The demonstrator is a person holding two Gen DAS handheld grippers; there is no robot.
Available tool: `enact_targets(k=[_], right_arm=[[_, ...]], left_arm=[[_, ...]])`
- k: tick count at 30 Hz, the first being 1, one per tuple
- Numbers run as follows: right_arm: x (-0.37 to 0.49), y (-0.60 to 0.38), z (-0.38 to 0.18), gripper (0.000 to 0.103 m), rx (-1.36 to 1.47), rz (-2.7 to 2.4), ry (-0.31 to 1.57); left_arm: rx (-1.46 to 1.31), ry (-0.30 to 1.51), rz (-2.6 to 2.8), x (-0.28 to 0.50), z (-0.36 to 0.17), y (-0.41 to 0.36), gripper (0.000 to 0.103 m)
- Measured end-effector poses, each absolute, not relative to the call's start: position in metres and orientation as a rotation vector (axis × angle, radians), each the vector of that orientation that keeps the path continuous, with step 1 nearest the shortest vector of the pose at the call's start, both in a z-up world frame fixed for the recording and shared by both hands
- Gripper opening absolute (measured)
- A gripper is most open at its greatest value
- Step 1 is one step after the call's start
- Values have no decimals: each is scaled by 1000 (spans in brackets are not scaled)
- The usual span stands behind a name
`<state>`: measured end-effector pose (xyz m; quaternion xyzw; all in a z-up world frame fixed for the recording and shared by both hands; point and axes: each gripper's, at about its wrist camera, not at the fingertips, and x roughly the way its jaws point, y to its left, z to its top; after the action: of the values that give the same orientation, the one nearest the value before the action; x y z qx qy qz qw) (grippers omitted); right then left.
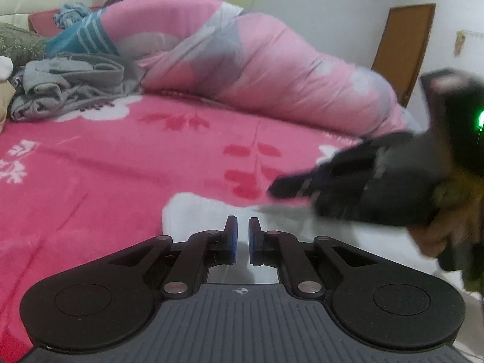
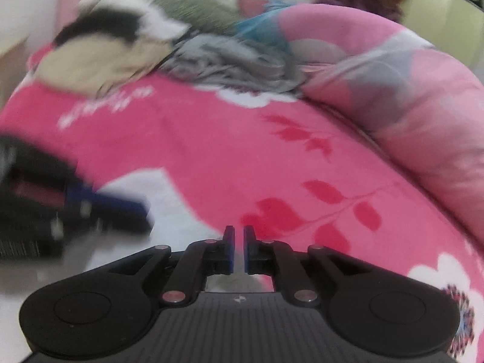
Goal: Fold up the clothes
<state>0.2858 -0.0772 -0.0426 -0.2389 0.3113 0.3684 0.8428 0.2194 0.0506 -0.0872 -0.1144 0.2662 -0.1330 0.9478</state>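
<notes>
A crumpled grey garment (image 1: 66,87) lies at the far side of the pink flowered bed sheet (image 1: 121,157); it also shows in the right wrist view (image 2: 236,63). A cream and black garment (image 2: 103,51) lies left of it. My left gripper (image 1: 242,227) hovers over the sheet with its jaws nearly together and nothing between them. My right gripper (image 2: 239,236) is the same, empty with a narrow gap. The right gripper also shows blurred in the left wrist view (image 1: 290,187), and the left gripper shows blurred in the right wrist view (image 2: 127,211).
A rolled pink and grey quilt (image 1: 266,66) runs along the far side of the bed. A teal striped cloth (image 1: 81,39) and a green pillow (image 2: 193,9) sit behind the clothes. A brown door (image 1: 402,48) stands at the right.
</notes>
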Motion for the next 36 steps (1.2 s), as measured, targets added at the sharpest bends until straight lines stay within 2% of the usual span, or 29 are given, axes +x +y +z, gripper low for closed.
enact_targets(k=[7, 12, 17, 23, 27, 30, 33, 36], right_arm=[[266, -126, -2, 6, -465, 708, 637], [243, -117, -31, 6, -615, 821, 686], [265, -115, -66, 4, -640, 759, 728], [293, -155, -54, 5, -489, 566, 724], [272, -154, -42, 5, -428, 736, 679], [267, -147, -54, 5, -501, 799, 708], [286, -167, -66, 5, -547, 624, 739], [302, -209, -50, 6, -472, 425, 714]], left_arm=[[-240, 571, -244, 224, -90, 53, 6], [-216, 592, -222, 227, -93, 48, 6], [-191, 616, -217, 229, -96, 44, 6], [-211, 639, -223, 233, -99, 48, 6], [-193, 642, -217, 234, -99, 45, 7], [-188, 647, -214, 235, -100, 44, 7], [-187, 646, -213, 235, -100, 44, 8], [-187, 650, -213, 236, -101, 44, 8]])
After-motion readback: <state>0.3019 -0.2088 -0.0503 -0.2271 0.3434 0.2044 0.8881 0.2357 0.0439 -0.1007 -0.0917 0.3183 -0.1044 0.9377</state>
